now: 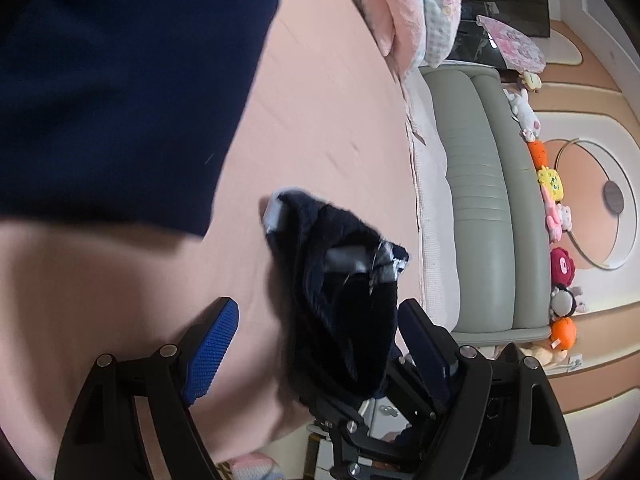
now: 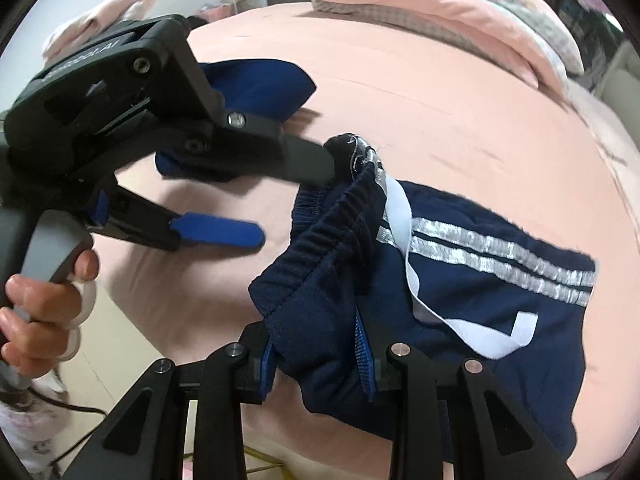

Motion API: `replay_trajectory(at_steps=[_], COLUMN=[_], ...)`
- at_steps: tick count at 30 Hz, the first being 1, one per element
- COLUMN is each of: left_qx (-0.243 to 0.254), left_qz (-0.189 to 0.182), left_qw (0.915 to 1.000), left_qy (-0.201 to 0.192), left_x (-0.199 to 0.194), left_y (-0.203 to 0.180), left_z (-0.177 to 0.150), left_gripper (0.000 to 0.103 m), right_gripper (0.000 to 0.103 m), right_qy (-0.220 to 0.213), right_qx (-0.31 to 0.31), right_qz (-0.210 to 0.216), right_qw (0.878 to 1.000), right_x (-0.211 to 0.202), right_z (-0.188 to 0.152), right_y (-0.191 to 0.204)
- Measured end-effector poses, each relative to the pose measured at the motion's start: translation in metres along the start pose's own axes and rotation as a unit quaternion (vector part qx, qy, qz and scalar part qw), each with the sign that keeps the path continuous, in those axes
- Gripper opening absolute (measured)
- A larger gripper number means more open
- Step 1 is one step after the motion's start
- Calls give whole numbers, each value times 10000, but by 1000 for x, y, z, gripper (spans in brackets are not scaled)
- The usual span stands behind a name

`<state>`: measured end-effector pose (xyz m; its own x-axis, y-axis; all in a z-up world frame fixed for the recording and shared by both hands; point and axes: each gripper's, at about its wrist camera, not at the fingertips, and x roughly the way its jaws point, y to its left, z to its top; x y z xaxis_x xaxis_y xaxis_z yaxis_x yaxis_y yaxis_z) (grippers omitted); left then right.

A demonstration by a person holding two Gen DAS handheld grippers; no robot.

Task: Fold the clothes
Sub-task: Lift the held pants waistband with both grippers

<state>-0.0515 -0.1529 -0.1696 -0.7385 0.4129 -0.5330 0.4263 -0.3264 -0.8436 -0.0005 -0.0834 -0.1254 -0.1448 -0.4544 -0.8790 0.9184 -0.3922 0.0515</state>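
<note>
Pink bedsheet [image 2: 460, 128] is covering the wide bed that is filling both views, and pink folded bedding [image 2: 440, 12] is lying at its far end. On this sheet your navy blue sports shorts with two silver side stripes and a white print [image 2: 500, 280] are lying, and their long axis is running from the gathered elastic waistband [image 2: 332, 236], which is near you, away to your right along the stripes.

Your right gripper [image 2: 320, 364] is holding the near edge of this waistband: the jaws are standing narrow and the dark cloth is pressed between the blue pads, so the shorts are hanging from it and spreading forward and right. Your left gripper [image 2: 296, 200] is just beside the far corner of the same waistband. Its jaws are standing wide and they are not pressing anything; the upper finger is touching or almost touching the bunched corner, and the lower blue pad is staying apart from the cloth.

In the left wrist view the bunched corner [image 1: 344, 280] is hanging between the open fingers, nearer to the right one. I judge that the coming move is depending on this: the corner is lying ahead of the left gripper, so this hand is the nearer one for taking it.

A second dark blue garment [image 1: 120, 80] is lying farther on the bed.
</note>
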Motion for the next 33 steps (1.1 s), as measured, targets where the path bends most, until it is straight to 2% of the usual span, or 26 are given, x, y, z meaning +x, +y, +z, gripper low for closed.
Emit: replay_trajectory(at_steps=[4,10,14,15,19,21,23,29,31,33], left_qx=[200,478,565,582,419,281,243,546,591,625], left_qz=[70,360,303,264,270,291,298,342,270,187], left_qw=[9998,9974,9974,9975,9977,9980,9983,9971,9971,9970], left_qy=[56,403,318,296,454,476,428,409,407,414], left_x=[7,36,46,47,60,66,67,74,78,80], left_y=[-14,-22,-26,-27,-23,-21,-21,-40,-46,-49], left_z=[11,17,18,18,18,18,17,20,21,22], left_gripper=[81,81,81,77,43,35,33,32,22,18], right_gripper=[31,32,32,32,32,32,32,31,31,24], right_qy=[39,65,48,47,41,10,-13,-95,-160,-224], right_qx=[229,550,714,750,837,843,907,1058,1101,1141], right_qz=[118,317,416,439,458,427,442,514,545,573], right_qw=[9997,9980,9966,9962,9954,9955,9949,9930,9923,9916], right_x=[1,2,2,3,3,2,1,-1,-1,-2], right_z=[-1,-1,0,0,1,1,1,0,-2,-3], right_y=[-6,-13,-16,-16,-17,-16,-16,-19,-43,-55])
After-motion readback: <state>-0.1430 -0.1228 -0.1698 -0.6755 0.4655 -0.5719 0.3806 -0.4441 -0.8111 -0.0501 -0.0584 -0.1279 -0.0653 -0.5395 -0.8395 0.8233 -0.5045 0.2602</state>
